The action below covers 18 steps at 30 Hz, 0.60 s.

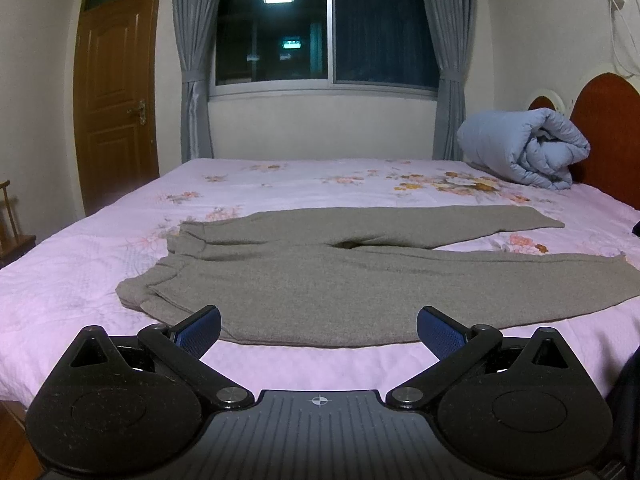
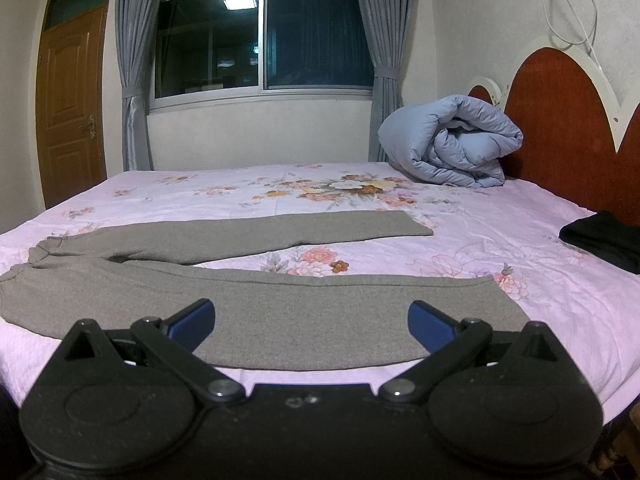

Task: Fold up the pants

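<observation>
Left wrist view: gray pants lie flat on the bed, both grippers spread wide and empty; soft, limp knit, probably best pinched at waistband and hem.

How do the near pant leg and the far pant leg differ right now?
The near leg lies at the bed's edge, in front of both open hand-held grippers; the far leg lies deeper on the bed. The near leg's cuff reaches further toward the headboard than the far leg's. They splay apart, not stacked. Both are grey and flat.
</observation>
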Each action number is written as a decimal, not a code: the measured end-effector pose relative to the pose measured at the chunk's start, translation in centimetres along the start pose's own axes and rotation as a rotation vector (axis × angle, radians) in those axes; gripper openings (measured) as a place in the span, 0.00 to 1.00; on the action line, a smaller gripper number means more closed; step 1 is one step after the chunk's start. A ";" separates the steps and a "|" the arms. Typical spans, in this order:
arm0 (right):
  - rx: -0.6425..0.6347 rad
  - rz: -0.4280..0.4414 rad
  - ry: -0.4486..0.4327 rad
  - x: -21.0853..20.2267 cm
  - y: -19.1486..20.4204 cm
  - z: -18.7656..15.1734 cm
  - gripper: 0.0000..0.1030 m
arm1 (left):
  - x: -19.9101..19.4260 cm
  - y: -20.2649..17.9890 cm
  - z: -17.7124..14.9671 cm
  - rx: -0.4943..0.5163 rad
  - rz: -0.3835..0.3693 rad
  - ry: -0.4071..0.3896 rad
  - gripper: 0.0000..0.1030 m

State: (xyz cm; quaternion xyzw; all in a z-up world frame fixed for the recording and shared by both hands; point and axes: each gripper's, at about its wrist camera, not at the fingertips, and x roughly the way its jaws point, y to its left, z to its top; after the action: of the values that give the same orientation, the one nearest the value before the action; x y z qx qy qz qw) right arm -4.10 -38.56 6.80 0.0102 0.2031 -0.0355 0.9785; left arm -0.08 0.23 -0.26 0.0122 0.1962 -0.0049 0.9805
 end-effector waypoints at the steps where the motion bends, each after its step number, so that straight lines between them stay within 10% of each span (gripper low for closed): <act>1: 0.000 0.000 0.000 0.0 0.0 0.0 0.94 | 0.0 0.0 0.0 0.000 0.000 0.000 1.00; 18: 0.000 0.000 -0.001 -0.1 0.0 0.0 0.94 | 0.0 -0.1 0.1 0.001 0.001 -0.001 1.00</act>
State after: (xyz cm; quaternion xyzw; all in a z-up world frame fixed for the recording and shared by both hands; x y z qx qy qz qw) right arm -4.17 -38.60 6.80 0.0103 0.2025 -0.0354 0.9786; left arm -0.01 0.15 -0.19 0.0128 0.1956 -0.0043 0.9806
